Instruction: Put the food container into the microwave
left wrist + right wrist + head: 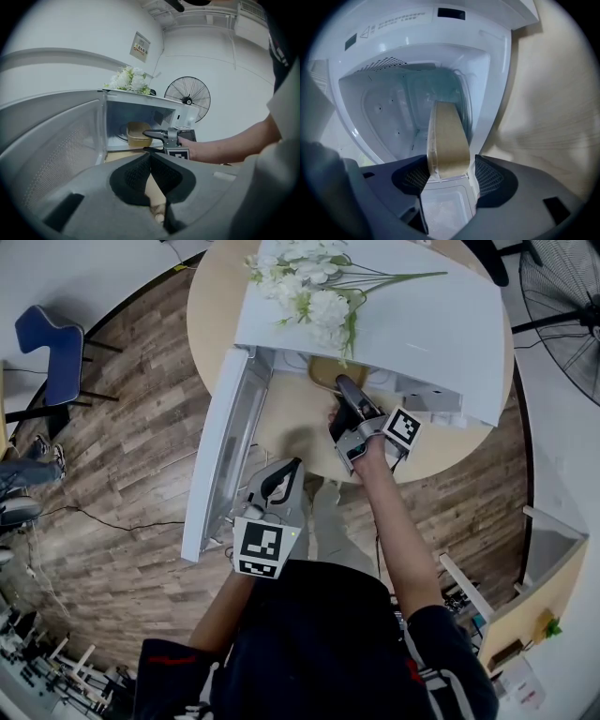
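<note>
The white microwave point(394, 324) stands on the round table with its door point(220, 456) swung open to the left. The tan food container point(137, 133) sits inside on the turntable. My right gripper point(343, 388) reaches into the cavity. In the right gripper view the container point(447, 140) lies between the pads with a thin gap at the right pad, so the right gripper point(449, 176) stands open around it. My left gripper point(292, 465) hangs back in front of the open door, shut and empty, its pads point(140, 171) meeting at the tips.
White flowers point(309, 277) lie on top of the microwave. A standing fan point(562, 306) is at the far right and a blue chair point(56, 348) at the far left. The wooden table point(469, 442) edge curves just right of my right hand.
</note>
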`<state>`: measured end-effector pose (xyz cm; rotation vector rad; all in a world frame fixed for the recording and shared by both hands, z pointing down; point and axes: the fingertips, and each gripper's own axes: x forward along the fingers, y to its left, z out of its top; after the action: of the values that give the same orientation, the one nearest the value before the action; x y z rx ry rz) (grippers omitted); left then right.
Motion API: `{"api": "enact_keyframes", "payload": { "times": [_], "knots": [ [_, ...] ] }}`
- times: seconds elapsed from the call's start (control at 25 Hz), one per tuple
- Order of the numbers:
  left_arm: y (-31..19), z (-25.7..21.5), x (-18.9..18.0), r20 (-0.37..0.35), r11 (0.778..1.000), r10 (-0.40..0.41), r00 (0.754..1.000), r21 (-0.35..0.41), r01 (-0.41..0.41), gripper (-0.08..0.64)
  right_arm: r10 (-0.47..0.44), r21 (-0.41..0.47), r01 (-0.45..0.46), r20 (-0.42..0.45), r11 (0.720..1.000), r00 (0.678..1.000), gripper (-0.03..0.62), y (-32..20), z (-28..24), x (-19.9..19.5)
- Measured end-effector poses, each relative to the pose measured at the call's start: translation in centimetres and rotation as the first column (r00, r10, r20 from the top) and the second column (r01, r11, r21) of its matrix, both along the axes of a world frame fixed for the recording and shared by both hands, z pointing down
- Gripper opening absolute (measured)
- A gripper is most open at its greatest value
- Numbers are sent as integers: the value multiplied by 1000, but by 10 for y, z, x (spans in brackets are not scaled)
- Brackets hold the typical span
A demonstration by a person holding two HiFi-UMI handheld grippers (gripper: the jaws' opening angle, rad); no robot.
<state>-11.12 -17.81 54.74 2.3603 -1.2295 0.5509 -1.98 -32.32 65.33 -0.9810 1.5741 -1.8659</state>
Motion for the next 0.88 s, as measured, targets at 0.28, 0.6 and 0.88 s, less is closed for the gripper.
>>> {"api": "enact_keyframes", "payload": {
  "times": [0.28, 0.6, 0.88],
  "knots": [
    [4, -2, 2, -3, 1000, 7, 1000, 4, -7, 15, -20, 14, 21, -8, 1000, 1000, 265, 18, -4, 1],
    [5, -6, 2, -1, 1000, 11, 1000, 18, -11, 15, -96, 29, 100, -125, 995, 988, 255, 46, -7, 5],
    [3, -8, 1, 2, 1000, 8, 1000, 26, -8, 15, -170, 52, 199, -336, 979, 926, 125, 57, -21, 1]
  ]
}}
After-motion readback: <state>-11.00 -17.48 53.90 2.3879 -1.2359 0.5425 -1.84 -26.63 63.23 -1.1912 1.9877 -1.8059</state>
